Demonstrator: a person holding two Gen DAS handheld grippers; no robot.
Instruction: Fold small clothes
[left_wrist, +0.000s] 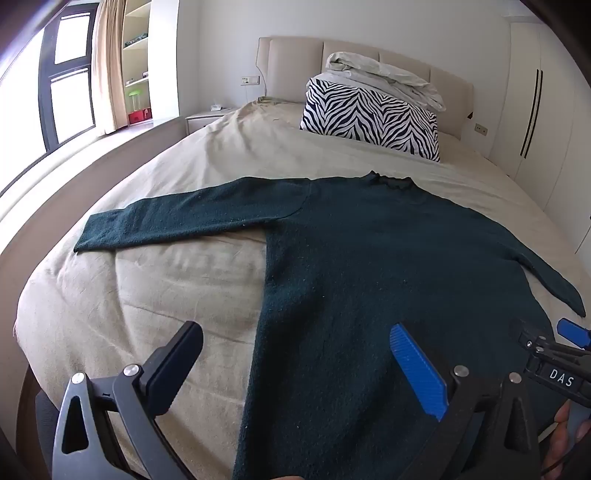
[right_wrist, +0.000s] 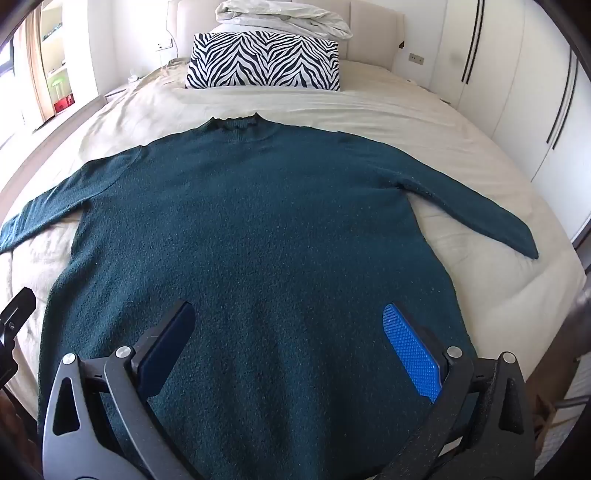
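Note:
A dark green knit sweater (left_wrist: 369, 266) lies flat on the beige bed, collar toward the headboard, both sleeves spread out to the sides. It also fills the right wrist view (right_wrist: 258, 240). My left gripper (left_wrist: 295, 350) is open and empty, above the sweater's lower left edge. My right gripper (right_wrist: 288, 332) is open and empty, above the lower middle of the sweater body. The right gripper's tip shows at the far right of the left wrist view (left_wrist: 554, 350).
A zebra-striped pillow (right_wrist: 264, 61) with a folded white duvet (right_wrist: 284, 16) on it stands at the headboard. The beige bedspread (left_wrist: 147, 288) surrounds the sweater. White wardrobes (right_wrist: 517, 92) stand to the right, a window and shelves (left_wrist: 136, 66) to the left.

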